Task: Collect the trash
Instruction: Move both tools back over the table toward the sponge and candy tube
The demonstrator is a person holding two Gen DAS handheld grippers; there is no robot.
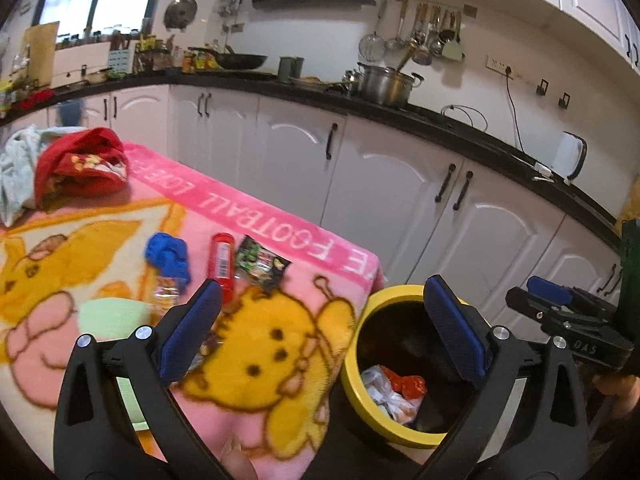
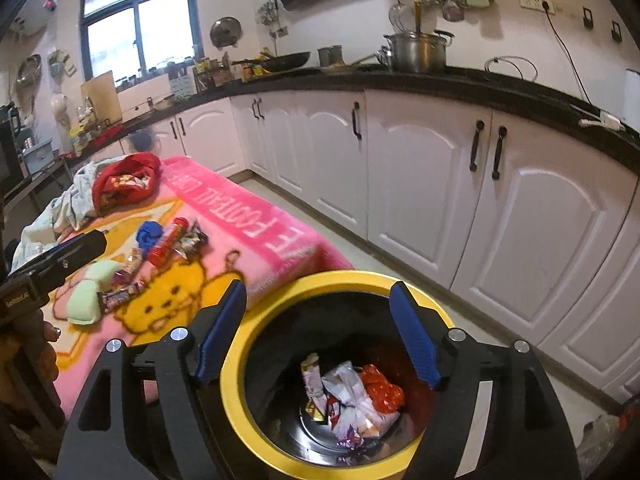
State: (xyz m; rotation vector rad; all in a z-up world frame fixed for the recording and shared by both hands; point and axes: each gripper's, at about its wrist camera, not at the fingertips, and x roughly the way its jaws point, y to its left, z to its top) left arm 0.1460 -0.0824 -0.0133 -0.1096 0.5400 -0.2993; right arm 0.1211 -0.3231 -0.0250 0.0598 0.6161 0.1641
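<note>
Inside one yellow-rimmed bin (image 2: 240, 380) lie several crumpled wrappers (image 2: 352, 400).

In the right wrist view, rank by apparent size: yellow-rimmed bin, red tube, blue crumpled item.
1. yellow-rimmed bin, though nearest the camera
2. red tube
3. blue crumpled item, close to the tube in size

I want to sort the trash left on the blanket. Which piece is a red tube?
The red tube lying between the crumpled blue piece and the dark snack wrapper; it alone is rigid and cylindrical.
</note>
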